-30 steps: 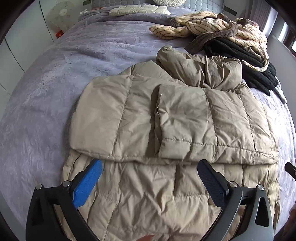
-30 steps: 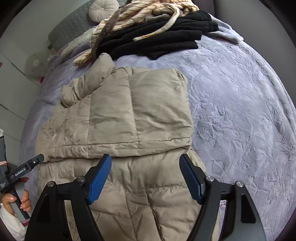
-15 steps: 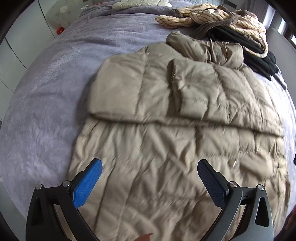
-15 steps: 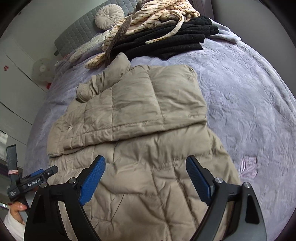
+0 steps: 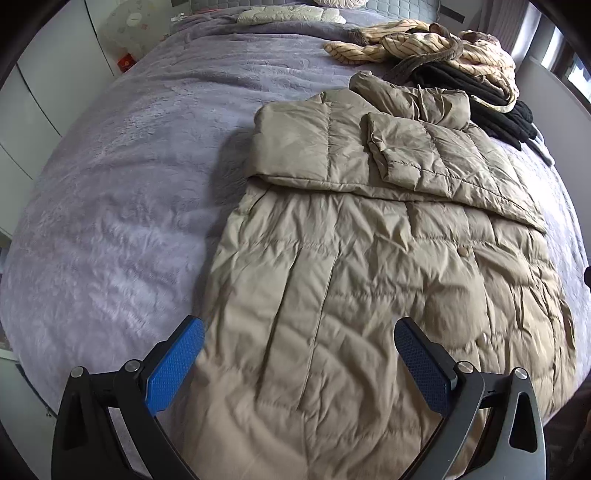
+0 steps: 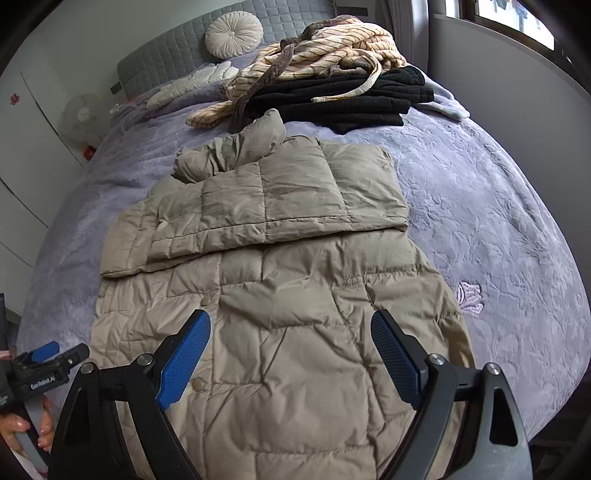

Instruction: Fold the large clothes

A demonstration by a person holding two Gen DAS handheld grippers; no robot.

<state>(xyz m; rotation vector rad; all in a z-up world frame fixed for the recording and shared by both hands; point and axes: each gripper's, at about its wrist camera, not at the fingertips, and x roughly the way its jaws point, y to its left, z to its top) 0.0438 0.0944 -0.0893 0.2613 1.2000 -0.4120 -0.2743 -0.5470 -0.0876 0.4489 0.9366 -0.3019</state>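
A beige quilted down coat (image 5: 369, 266) lies flat on the purple bed cover, with both sleeves folded across its chest (image 5: 406, 158); it also shows in the right wrist view (image 6: 288, 295). My left gripper (image 5: 299, 354) is open and empty, above the coat's lower left part near its hem. My right gripper (image 6: 291, 350) is open and empty, above the coat's lower right part. The left gripper also shows at the left edge of the right wrist view (image 6: 44, 365), held by a hand.
A striped beige garment (image 5: 436, 48) lies on folded black clothes (image 5: 491, 99) at the far right of the bed (image 5: 110, 206). A round cushion (image 6: 233, 35) and grey headboard (image 6: 162, 59) stand at the far end. White cupboards (image 5: 33, 110) line the left.
Both grippers have pulled back toward the coat's hem, so more of the lower coat shows. The coat has not moved. Both stay open.
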